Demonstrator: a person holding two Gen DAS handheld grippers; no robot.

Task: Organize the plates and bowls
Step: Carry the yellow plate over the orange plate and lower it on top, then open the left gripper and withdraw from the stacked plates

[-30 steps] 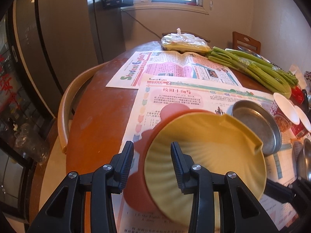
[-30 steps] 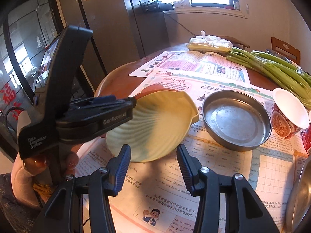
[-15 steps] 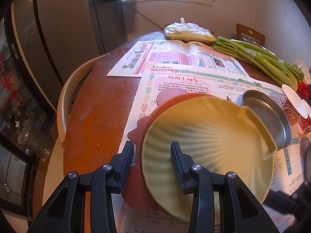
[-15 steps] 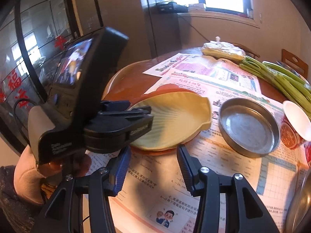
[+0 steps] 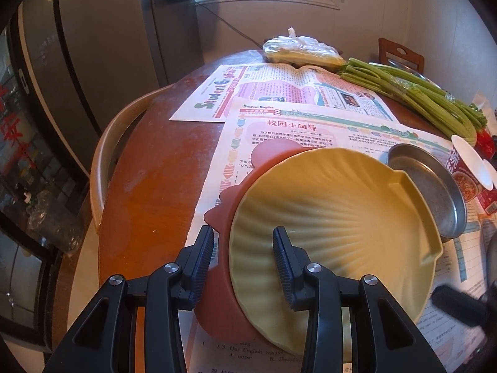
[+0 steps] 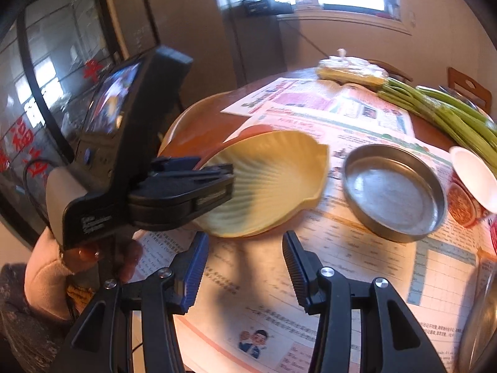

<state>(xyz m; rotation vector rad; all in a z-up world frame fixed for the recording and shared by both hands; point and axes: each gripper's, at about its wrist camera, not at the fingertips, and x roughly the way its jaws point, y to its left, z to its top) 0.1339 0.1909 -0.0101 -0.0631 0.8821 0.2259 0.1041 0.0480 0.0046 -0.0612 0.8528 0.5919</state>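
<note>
The left gripper (image 5: 243, 250) has its jaws straddling the near rim of the yellow shell-shaped plate (image 5: 335, 217), one finger inside the dish and the other outside, past the edge of the red plate (image 5: 230, 211) under it. Whether the pads actually press on either rim I cannot tell from the wrist view; in the right wrist view the same gripper (image 6: 217, 180) covers the plate's left edge (that view is slightly blurred there). The yellow plate fills the lower centre of the left view and sits nested on the red one, both on the spread newspapers (image 5: 310, 124) over the round wooden table (image 5: 149, 171).

The right gripper (image 6: 243, 259) hovers low in its own frame with the jaws at a moderate gap and nothing between them, only newsprint below.

Right of the stack lies a shallow metal dish (image 6: 391, 192), its rim just beside the yellow plate, and further right a red patterned bowl (image 6: 469, 186) at the frame edge. Celery stalks (image 5: 413, 99) lie across the upper right.

The step in hand looks like stacking: the yellow plate is being set onto the red one. Next, I judge, the left jaws must let go and draw back clear of the rim without dragging the stack, and then a gripper can go for the metal dish or the bowl
</note>
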